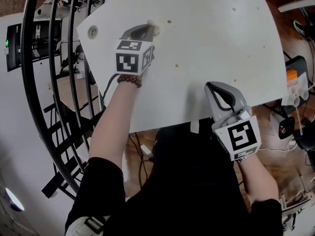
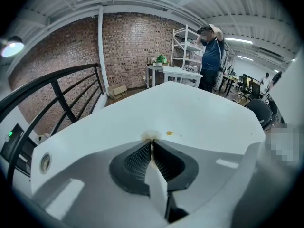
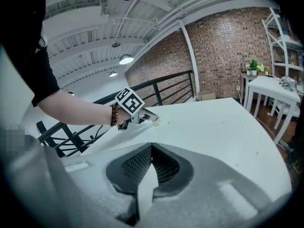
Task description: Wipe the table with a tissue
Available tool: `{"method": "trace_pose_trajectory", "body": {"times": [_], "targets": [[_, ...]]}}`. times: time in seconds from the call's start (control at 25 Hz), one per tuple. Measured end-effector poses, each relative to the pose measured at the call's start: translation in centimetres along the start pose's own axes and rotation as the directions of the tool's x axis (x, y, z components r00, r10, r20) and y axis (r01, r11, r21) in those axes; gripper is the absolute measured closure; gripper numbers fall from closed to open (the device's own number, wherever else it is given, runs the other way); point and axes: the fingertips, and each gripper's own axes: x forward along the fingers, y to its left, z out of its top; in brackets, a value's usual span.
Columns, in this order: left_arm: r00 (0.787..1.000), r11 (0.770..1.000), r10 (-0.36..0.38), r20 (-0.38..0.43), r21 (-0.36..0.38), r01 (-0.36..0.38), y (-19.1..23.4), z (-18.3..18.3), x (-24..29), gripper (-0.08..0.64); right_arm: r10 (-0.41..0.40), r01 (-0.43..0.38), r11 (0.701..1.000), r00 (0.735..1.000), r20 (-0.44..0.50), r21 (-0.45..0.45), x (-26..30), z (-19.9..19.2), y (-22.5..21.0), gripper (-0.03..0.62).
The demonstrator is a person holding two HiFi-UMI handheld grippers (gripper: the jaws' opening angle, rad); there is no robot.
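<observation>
Left gripper [image 1: 146, 29] over table [image 1: 221, 48], upper centre-left, tissue [image 1: 155, 30] at its tip. Spot [image 1: 169, 21] just right. Right gripper [image 1: 211, 87] lower right. Railing [image 1: 42, 82] far left.

A black railing [image 2: 62, 100] ran along the bench's [image 1: 206, 58] left edge. Beyond its far edge, a brick wall [image 2: 133, 46] backed a cardboard box [image 2: 117, 91], a small plant [image 2: 161, 59], white shelving [image 2: 186, 46] and a standing person [image 2: 211, 56].
</observation>
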Motion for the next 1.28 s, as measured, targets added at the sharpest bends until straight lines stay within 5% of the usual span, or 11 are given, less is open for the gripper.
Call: {"method": "trace_pose_trajectory", "body": {"times": [1.28], "targets": [[0.996,0.997,-0.062,-0.063,0.050,0.065,-5.0,1.0,4.4,0.526,-0.001,0.001,1.000,1.000,-0.012,0.004,-2.2,-1.6,-4.4,0.601]]}}
